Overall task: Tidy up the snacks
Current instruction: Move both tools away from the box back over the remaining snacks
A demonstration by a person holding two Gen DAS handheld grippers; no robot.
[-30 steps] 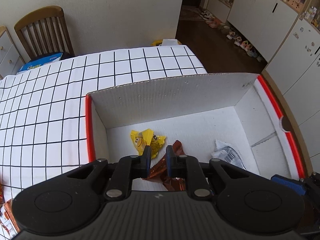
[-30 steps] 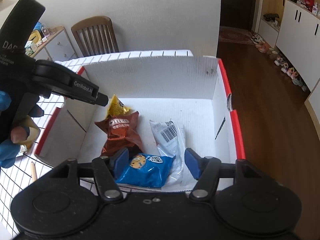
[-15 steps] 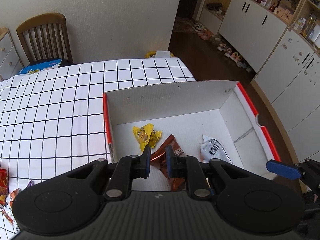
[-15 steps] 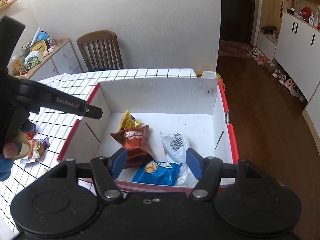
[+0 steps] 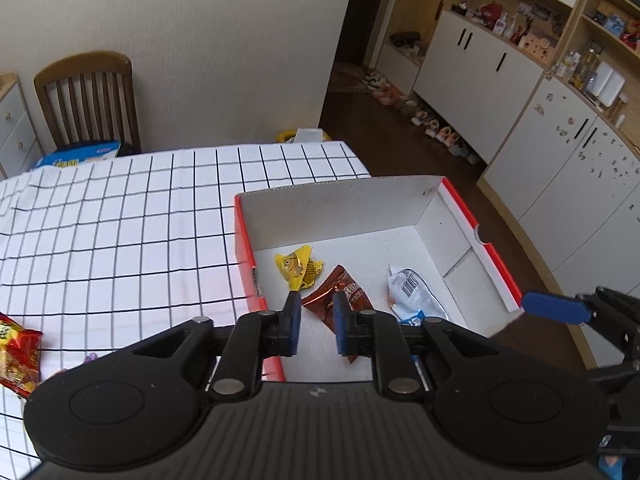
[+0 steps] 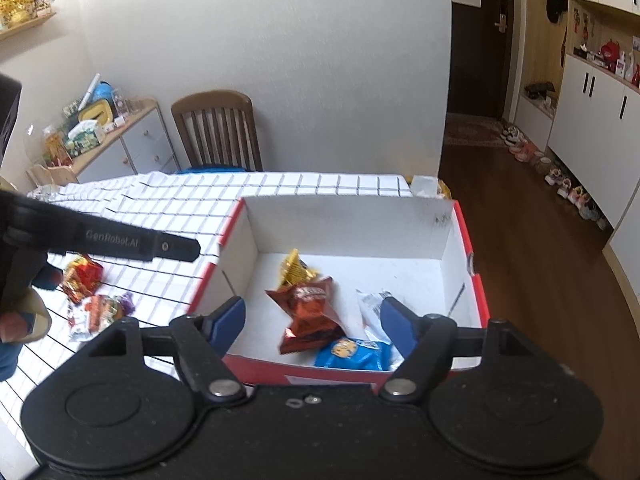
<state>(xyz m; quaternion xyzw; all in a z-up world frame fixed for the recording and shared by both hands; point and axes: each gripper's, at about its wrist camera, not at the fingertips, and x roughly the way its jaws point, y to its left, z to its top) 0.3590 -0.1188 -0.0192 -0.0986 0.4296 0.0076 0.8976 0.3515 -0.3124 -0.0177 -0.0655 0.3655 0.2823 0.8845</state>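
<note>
A white cardboard box with a red rim (image 5: 245, 240) (image 6: 475, 280) stands on the checked tablecloth (image 5: 120, 220). In it lie a yellow packet (image 5: 295, 268) (image 6: 294, 268), a brown packet (image 5: 342, 280) (image 6: 308, 312), a white barcode packet (image 5: 412, 292) (image 6: 370, 306) and a blue packet (image 6: 354, 354). My left gripper (image 5: 314, 322) hovers over the box's near left corner, open by a narrow gap with nothing in it. My right gripper (image 6: 312, 316) hangs wide open and empty above the near wall. More snack packets (image 6: 82, 278) (image 5: 18, 348) lie on the cloth left of the box.
A wooden chair (image 5: 88, 100) (image 6: 218, 132) stands at the table's far side with a blue box on its seat. A drawer cabinet (image 6: 120, 148) with clutter is at the far left. A person's hand (image 6: 16, 320) holds the left gripper's handle. Dark floor runs past the table's right edge.
Both grippers have drawn back and up from the box, so it looks smaller and farther. The snacks inside have not moved. Neither jaw gap has visibly changed.
</note>
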